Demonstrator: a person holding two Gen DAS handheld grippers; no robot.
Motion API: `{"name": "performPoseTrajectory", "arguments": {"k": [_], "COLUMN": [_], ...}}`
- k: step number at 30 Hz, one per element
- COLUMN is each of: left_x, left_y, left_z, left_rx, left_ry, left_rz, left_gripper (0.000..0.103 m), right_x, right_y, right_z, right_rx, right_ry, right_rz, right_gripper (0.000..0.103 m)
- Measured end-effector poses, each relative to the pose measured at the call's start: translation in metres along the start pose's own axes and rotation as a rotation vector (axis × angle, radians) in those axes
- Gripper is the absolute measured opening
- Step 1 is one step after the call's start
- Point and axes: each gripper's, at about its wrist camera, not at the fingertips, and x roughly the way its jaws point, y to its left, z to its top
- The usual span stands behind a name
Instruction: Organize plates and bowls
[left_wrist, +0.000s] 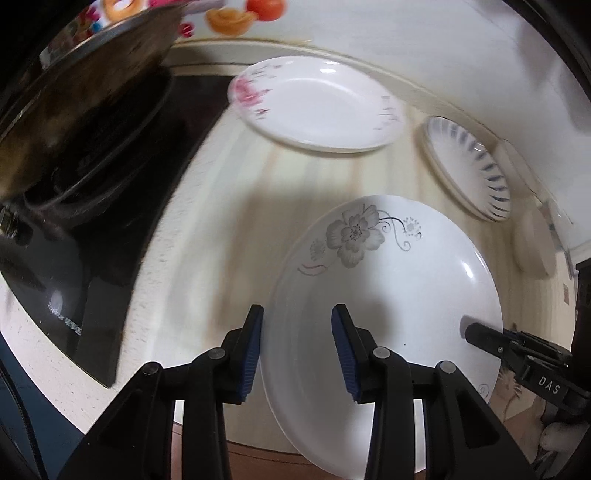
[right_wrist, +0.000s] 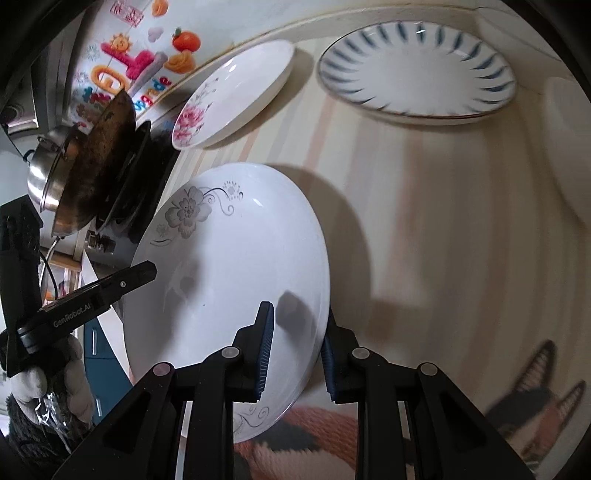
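A white deep plate with a grey flower (left_wrist: 388, 295) (right_wrist: 229, 266) hangs tilted over the counter's front edge, casting a shadow on the counter. My left gripper (left_wrist: 297, 310) straddles its left rim, one pad outside and one on the inner wall, shut on it. My right gripper (right_wrist: 297, 312) is shut on the opposite rim in the same way. One finger of each gripper also shows in the other view, the right finger (left_wrist: 480, 336) and the left finger (right_wrist: 144, 271), both lying on the plate's inside. A pink-flowered plate (left_wrist: 317, 107) (right_wrist: 236, 96) and a blue-striped plate (left_wrist: 469, 166) (right_wrist: 417, 70) lie further back.
A black glass hob (left_wrist: 92, 277) with a dark wok (left_wrist: 74, 110) (right_wrist: 96, 162) takes up the left side, with a steel pot (right_wrist: 48, 173) behind it. A pale round dish (left_wrist: 533, 243) sits at the right. The striped counter (right_wrist: 443, 221) ends at a stickered wall. A gloved hand (right_wrist: 44, 380) holds the left gripper.
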Motion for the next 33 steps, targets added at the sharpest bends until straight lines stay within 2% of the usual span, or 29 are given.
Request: {"name": "performPoseTrajectory", "arguments": {"k": [11,15,21,33], "left_x": [0.009,0.02,0.032,0.043], "left_y": [-0.091,-0.116,-0.14,-0.159], "left_z": [-0.015,-0.027,-0.041,-0.056], "left_rx": [0.121,0.159,0.207,0.254], "left_ry": [0.021,0.045,0.063,0.061], "left_rz": [-0.089,-0.107,-0.102,-0.045], "left_gripper": [0.035,0.035,0.035,0.035], "right_x": [-0.085,-0.1,-0.104,-0.098], "right_y": [-0.066,-0.092,-0.12,-0.131], "right_z": [-0.043,-0.062,-0.082,-0.091], "right_rx": [0.082,0.123,0.186,0.203], "right_ry": [-0.085,-0.094,-0.1,-0.09], "right_rz": [-0.076,-0.101,-0.12,-0.126], "right_gripper": [0.026,0.026,0.026,0.026]}}
